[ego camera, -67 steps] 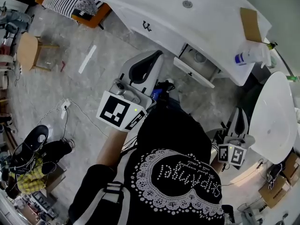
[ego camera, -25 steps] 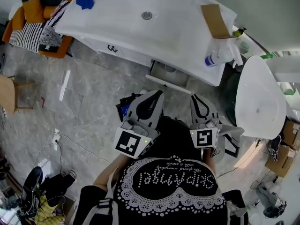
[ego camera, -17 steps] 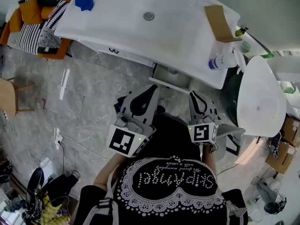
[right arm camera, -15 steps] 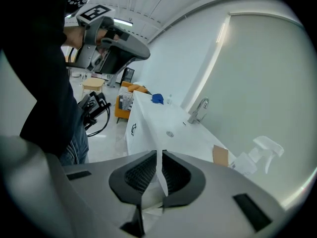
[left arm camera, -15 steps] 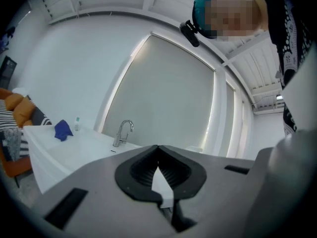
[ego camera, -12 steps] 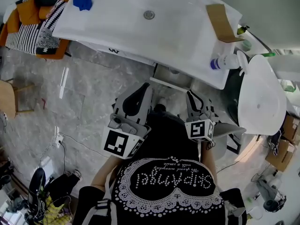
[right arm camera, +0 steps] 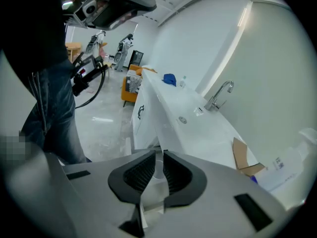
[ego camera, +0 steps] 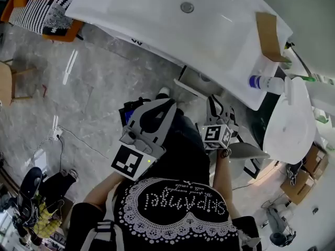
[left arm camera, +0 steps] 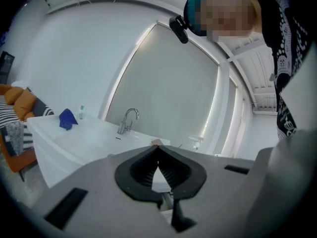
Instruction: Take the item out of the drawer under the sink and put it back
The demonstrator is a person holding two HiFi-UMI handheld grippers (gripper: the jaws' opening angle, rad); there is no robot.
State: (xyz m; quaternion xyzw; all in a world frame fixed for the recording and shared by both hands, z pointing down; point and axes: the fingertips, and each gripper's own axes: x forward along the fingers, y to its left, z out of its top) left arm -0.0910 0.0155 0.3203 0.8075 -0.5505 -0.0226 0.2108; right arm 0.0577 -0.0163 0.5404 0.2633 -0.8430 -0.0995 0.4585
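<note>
The drawer stands pulled partway out of the white cabinet, under the right-hand stretch of the long white sink. Its front is a plain white panel, level and parallel to the sink's edge. Behind the panel the grey inside lies open from above. A small pale rounded shape shows toward the back of the drawer, too small to tell what it is.

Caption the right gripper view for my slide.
Right gripper, jaws just opening with nothing between them, facing the white sink counter, faucet and cardboard.
</note>
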